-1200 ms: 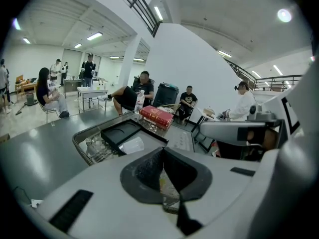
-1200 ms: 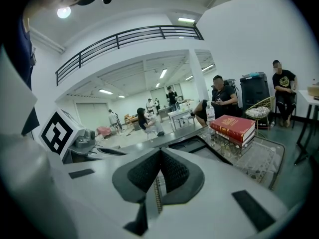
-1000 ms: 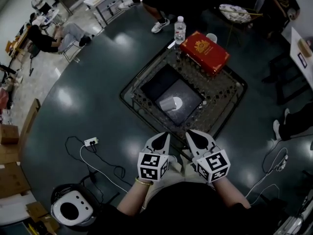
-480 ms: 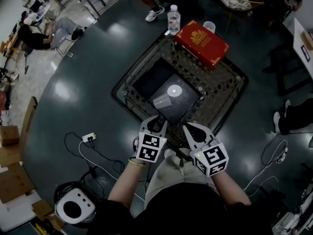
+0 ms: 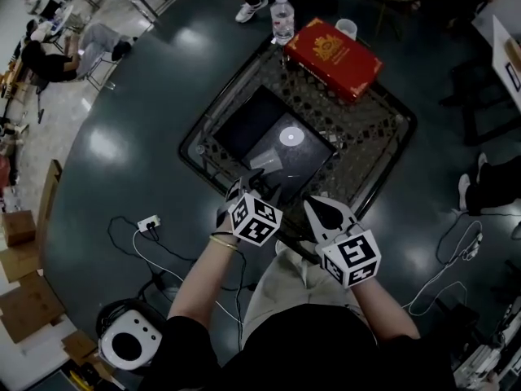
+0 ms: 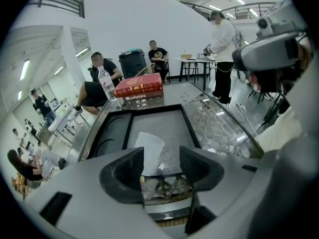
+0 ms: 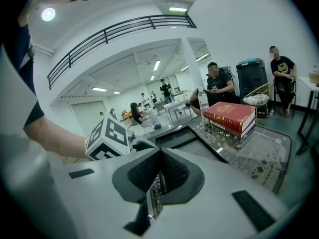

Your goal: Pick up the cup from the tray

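Observation:
A translucent plastic cup (image 5: 270,161) sits on the black tray (image 5: 248,125) in the middle of the glass table. My left gripper (image 5: 251,183) hangs over the tray's near edge, just short of the cup. Its jaws are opening. In the left gripper view the cup (image 6: 148,148) shows in the gap beyond my left gripper (image 6: 161,159), and the pads do not touch it. The tray (image 6: 169,126) stretches ahead of them. My right gripper (image 5: 324,210) stays back at the table's near edge. In the right gripper view my right gripper (image 7: 159,171) is shut with nothing in it.
A red book (image 5: 338,49), a water bottle (image 5: 282,16) and a small white cup (image 5: 346,28) stand at the table's far end. The patterned glass top (image 5: 370,141) surrounds the tray. A power strip (image 5: 149,223) with cables lies on the floor at left. People sit around the room.
My left gripper has moved forward to the tray's near edge and its jaws have parted. The right gripper has hardly moved. The head view has drawn closer to the table.

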Demonstrator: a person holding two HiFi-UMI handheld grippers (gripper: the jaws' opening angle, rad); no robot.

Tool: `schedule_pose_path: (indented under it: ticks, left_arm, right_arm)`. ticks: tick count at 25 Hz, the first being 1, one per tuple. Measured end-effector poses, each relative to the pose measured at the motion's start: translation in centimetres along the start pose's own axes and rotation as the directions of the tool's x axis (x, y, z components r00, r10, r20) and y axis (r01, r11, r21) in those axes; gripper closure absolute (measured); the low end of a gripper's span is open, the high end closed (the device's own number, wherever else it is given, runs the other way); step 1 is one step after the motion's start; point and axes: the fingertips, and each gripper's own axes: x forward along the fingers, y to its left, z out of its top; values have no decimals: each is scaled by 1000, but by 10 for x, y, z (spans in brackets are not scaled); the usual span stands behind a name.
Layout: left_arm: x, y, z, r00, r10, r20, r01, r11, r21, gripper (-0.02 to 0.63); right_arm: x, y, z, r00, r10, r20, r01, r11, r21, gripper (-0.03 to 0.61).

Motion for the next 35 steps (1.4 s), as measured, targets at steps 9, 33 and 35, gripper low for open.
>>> schedule_pose_path:
  ticks: [9, 33, 35]
  left_arm:
    - [45, 20, -15, 985, 26, -171, 15, 972, 235, 342]
    - [44, 26, -6, 986, 81, -148, -57, 986, 154, 350]
    - [35, 23, -2, 989, 80, -123, -64, 990, 125, 350]
  right_arm:
    - [5, -4, -6, 1000, 11, -11, -11, 1000, 20, 568]
    - [-10, -9, -9, 1000, -13, -2, 13, 1000, 22, 567]
    - [-13, -6, -8, 1000, -14, 3, 14, 1000, 17, 568]
